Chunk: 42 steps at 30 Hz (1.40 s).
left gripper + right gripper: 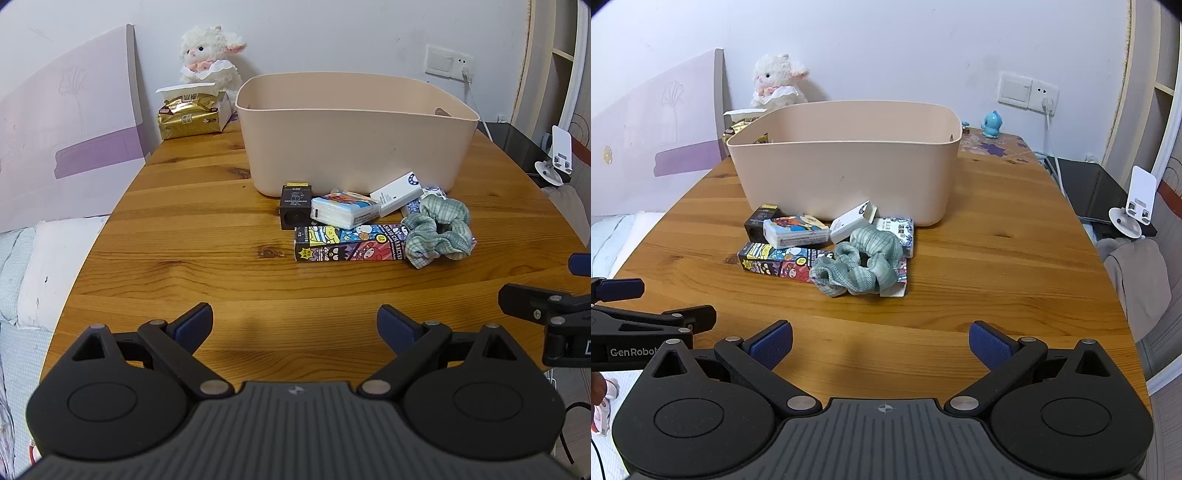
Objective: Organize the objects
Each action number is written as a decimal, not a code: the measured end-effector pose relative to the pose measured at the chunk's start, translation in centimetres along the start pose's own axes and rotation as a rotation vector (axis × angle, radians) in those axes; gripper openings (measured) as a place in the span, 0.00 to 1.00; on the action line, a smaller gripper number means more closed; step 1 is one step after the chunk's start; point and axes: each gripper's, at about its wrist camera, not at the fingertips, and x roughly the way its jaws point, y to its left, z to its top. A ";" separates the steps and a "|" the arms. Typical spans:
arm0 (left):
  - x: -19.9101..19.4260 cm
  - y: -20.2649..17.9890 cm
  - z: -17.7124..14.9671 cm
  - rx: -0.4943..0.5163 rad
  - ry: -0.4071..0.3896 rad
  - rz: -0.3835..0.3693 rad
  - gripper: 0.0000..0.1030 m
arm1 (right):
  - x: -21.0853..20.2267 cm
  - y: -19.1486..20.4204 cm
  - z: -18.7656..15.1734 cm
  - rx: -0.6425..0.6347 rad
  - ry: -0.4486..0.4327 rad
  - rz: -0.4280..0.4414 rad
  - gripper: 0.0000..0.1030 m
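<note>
A beige plastic bin stands on the wooden table. In front of it lies a small pile: a black box, a tissue pack, a white box, a long cartoon box and a green scrunchie. My left gripper is open and empty, near the table's front edge. My right gripper is open and empty, also short of the pile.
A plush lamb and a gold tissue pack sit at the back left. A blue figurine stands at the back right. A cable hangs from the wall socket. A phone stand is off the table's right side.
</note>
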 end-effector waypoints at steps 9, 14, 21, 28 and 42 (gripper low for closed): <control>0.3 0.3 0.2 -0.002 -0.001 0.002 0.93 | 0.4 -0.2 0.2 0.007 0.002 0.001 1.00; 0.4 0.3 0.2 -0.004 0.002 0.001 0.93 | 0.6 -0.1 0.3 0.001 0.007 0.010 1.00; 0.7 0.6 0.3 -0.011 0.006 0.003 0.93 | 0.7 -0.2 0.5 0.002 0.005 0.013 1.00; 0.9 0.5 0.5 -0.008 0.007 0.000 0.93 | 1.0 -0.6 0.8 0.007 0.001 0.007 1.00; 2.1 0.7 1.3 -0.021 0.011 0.000 0.93 | 2.2 -0.8 1.6 -0.008 0.009 0.026 1.00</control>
